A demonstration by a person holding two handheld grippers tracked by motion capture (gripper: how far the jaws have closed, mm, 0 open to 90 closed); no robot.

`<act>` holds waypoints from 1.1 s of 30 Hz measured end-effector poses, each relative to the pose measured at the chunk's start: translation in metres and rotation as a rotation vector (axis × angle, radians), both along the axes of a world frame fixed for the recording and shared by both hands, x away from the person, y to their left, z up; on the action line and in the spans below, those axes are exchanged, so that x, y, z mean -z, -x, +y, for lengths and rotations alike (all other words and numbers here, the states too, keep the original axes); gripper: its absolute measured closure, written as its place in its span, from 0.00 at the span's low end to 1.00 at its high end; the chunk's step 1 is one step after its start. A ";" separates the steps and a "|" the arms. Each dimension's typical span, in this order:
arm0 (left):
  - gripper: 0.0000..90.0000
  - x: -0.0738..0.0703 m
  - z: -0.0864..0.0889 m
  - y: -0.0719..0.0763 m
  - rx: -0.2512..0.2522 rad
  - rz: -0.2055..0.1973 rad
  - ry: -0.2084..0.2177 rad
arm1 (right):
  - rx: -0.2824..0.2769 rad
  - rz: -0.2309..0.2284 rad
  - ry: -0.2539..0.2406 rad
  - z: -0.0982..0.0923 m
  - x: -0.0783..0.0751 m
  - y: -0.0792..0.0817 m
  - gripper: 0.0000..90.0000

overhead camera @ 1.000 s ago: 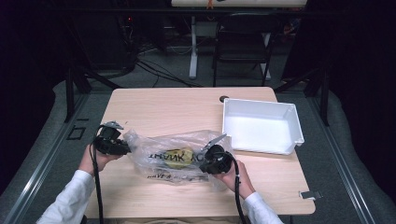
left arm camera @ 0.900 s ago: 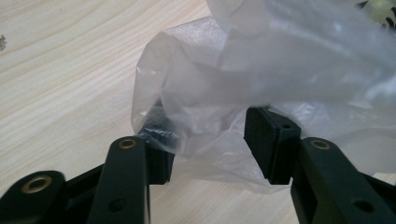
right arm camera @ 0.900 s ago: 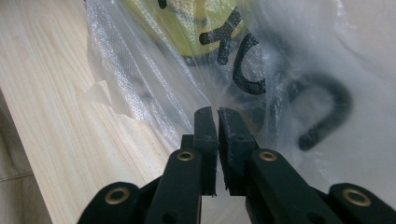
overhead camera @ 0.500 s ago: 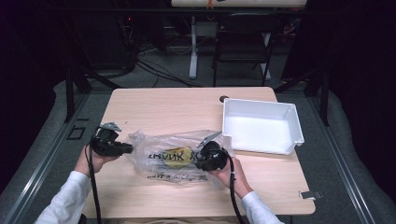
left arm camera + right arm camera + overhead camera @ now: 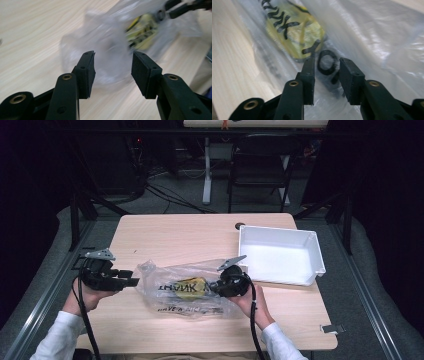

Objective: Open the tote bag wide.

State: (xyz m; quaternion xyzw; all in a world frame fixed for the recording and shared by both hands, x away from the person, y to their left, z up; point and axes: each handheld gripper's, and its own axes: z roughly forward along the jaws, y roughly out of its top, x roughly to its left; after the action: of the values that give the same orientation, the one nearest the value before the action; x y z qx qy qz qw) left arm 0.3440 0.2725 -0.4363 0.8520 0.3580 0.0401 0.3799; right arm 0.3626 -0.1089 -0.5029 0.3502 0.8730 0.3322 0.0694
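Left gripper (image 5: 131,281) and right gripper (image 5: 212,289): black bodies, grey three-cornered top plates, trailing black cables. Jaws black, with flat rectangular pads, brass-ringed screw holes. Person: white long sleeves (image 5: 56,336).

The high camera hung above my side of the worktop (image 5: 165,232), facing forward and down, far enough back to take in the whole surface. The camera on my left tool (image 5: 113,72) looked along its jaws from close range, across bare wood toward the plastic bag (image 5: 107,47) (blurred there). The one on my right tool (image 5: 325,75) sat nearer still, almost against the same bag (image 5: 367,32). All three views shared that bag (image 5: 185,287) and the wood around it.
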 end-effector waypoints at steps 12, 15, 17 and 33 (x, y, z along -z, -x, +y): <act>0.34 0.046 -0.077 -0.017 0.123 -0.001 -0.187 | 0.117 0.006 -0.036 -0.018 0.003 -0.021 0.68; 0.38 0.061 -0.086 -0.017 0.146 0.012 -0.254 | 0.134 0.027 -0.029 -0.023 0.007 -0.024 0.67; 0.45 0.067 -0.088 -0.015 0.153 -0.001 -0.291 | 0.138 0.025 -0.033 -0.025 0.008 -0.025 0.67; 0.99 0.085 -0.077 -0.012 0.175 0.070 -0.302 | 0.097 0.135 0.027 -0.032 0.021 -0.016 1.00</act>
State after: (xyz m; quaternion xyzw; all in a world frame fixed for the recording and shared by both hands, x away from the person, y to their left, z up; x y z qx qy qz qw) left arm 0.3559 0.1959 -0.5210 0.9282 0.2853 0.0303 0.2368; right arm 0.3784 -0.1406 -0.5235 0.4125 0.8622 0.2924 0.0309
